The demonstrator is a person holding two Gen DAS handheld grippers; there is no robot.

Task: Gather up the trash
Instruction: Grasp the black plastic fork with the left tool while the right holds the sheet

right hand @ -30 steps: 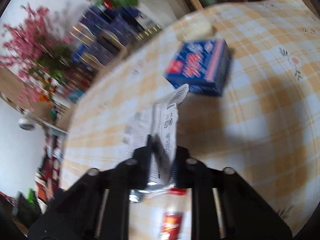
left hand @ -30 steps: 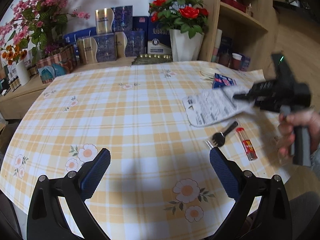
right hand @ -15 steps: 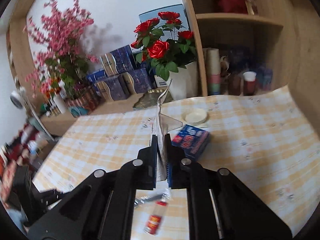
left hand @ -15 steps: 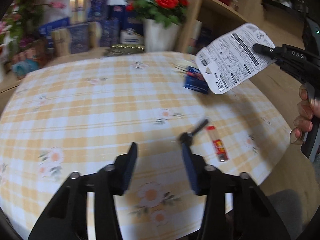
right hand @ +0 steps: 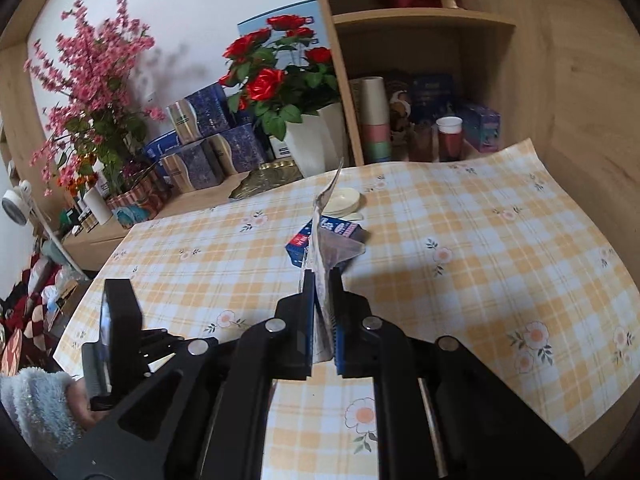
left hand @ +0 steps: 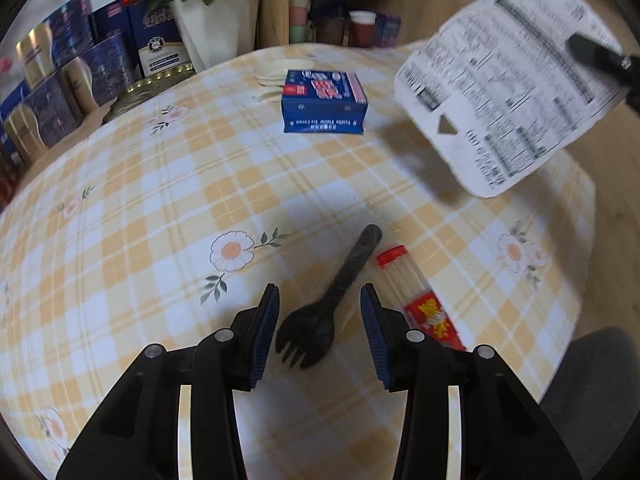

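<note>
Left gripper: [left hand: 320, 328] jaws partway apart, having just narrowed, and they straddle the fork's head with a gap on both sides, pads not on it.
Fork: [left hand: 320, 312] black, flat on the cloth, tines toward the gripper, handle running away up and to the right.
Sachet: [left hand: 420, 300] red cap, red print, just outside the right finger [left hand: 376, 340], which covers its lower end; it lies beside the fork, apart from it.
Right gripper: [right hand: 322, 312] clamped tight on the wrapper, up off the table.
Wrapper: [right hand: 326, 272] edge-on in the right view, a thin upright sliver between the pads; the left view shows its flat printed face [left hand: 508, 80], up and to the right, well above the cloth.
Box: [left hand: 324, 102] blue, ahead of the left gripper across the table [left hand: 160, 200]; in the right view the wrapper hides half of it [right hand: 348, 230].
Only in the right view: the left tool's body [right hand: 116, 332] low on the left, with a fluffy pale sleeve [right hand: 36, 408] behind it.
Lid: [right hand: 344, 198] a pale round thing beyond the box, possibly a lid or dish, too small to be sure.
Behind the table: roses [right hand: 276, 76] in a white pot, pink blossom [right hand: 96, 64], blue boxes, shelf [right hand: 420, 20] with cups.
</note>
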